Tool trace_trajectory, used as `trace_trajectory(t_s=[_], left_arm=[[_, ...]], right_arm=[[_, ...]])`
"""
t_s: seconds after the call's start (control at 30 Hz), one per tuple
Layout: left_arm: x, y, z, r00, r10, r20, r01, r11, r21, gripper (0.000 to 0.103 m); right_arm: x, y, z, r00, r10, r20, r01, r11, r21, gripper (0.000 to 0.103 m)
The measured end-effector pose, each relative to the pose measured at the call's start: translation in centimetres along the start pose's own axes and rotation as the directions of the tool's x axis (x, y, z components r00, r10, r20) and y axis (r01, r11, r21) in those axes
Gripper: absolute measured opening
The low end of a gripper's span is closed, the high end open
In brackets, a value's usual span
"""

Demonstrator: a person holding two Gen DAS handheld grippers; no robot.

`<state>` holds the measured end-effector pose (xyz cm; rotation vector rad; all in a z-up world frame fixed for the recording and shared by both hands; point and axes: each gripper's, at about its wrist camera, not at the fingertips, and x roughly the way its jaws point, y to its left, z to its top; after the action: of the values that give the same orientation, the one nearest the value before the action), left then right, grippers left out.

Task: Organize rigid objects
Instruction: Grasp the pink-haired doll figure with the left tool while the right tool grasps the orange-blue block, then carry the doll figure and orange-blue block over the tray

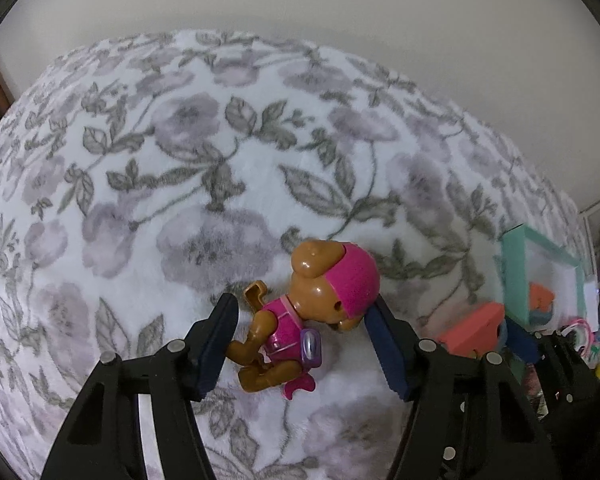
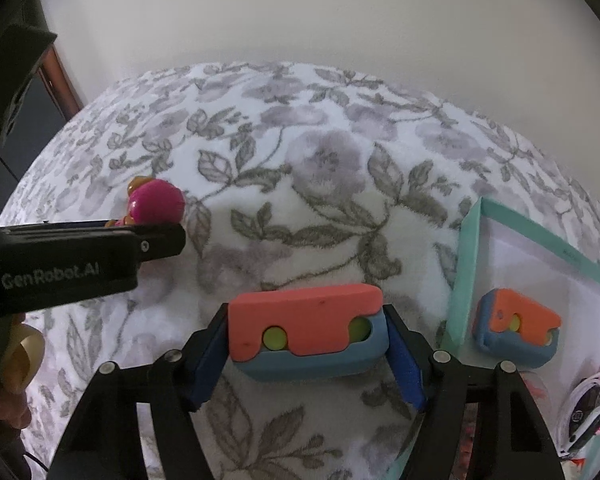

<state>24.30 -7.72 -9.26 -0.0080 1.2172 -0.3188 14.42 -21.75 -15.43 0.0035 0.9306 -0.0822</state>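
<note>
A brown toy dog figure (image 1: 316, 312) in a pink cap and suit lies on the floral blanket (image 1: 180, 168). My left gripper (image 1: 302, 308) is down over it, one pad against its leg and the other against its head. In the right wrist view the same figure (image 2: 156, 200) peeks out behind the left gripper's black body (image 2: 80, 252). My right gripper (image 2: 306, 320) is shut on a coral-and-blue block (image 2: 306, 336) with green dots, just left of a teal box (image 2: 466, 264). A second, smaller coral-and-blue block (image 2: 516, 332) lies inside the box.
The blanket (image 2: 300, 184) ends at a pale wall behind. Dark furniture (image 2: 40, 120) stands at the far left. White and pink items (image 2: 588, 412) lie near the box's front right corner. A hand with a beige ring-shaped thing (image 2: 20, 356) is at the left edge.
</note>
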Motion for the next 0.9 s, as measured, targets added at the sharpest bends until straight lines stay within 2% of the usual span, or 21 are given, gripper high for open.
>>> trace_trajectory(t_s=[0.13,0.4,0.67,0.9], left_arm=[[-2.5,-0.6,0.1,0.999,-0.013,0.035,0.013,1.000,-0.006,0.067],[-8.1,-4.9,-1.4,0.994,-0.069,0.087,0.066,0.997,0.031,0.067],[-12.4,-8.6,-4.8,0.986,-0.106,0.125,0.094,0.991,0.098,0.067],[-14.0,-10.5,-8.1,0.979,-0.152,0.135,0.138,0.984,0.111,0.067]], right_arm=[[-1.7,-0.4,0.2,1.000,0.002,0.021,-0.003,1.000,0.025,0.074],[-7.5,-1.5,-0.4,0.998,-0.030,0.059,0.026,0.997,0.073,0.074],[-13.4,-3.3,-3.2,0.993,-0.092,0.079,0.081,0.987,0.138,0.074],[-16.3,-4.3,-6.9,0.986,-0.149,0.079,0.134,0.976,0.171,0.074]])
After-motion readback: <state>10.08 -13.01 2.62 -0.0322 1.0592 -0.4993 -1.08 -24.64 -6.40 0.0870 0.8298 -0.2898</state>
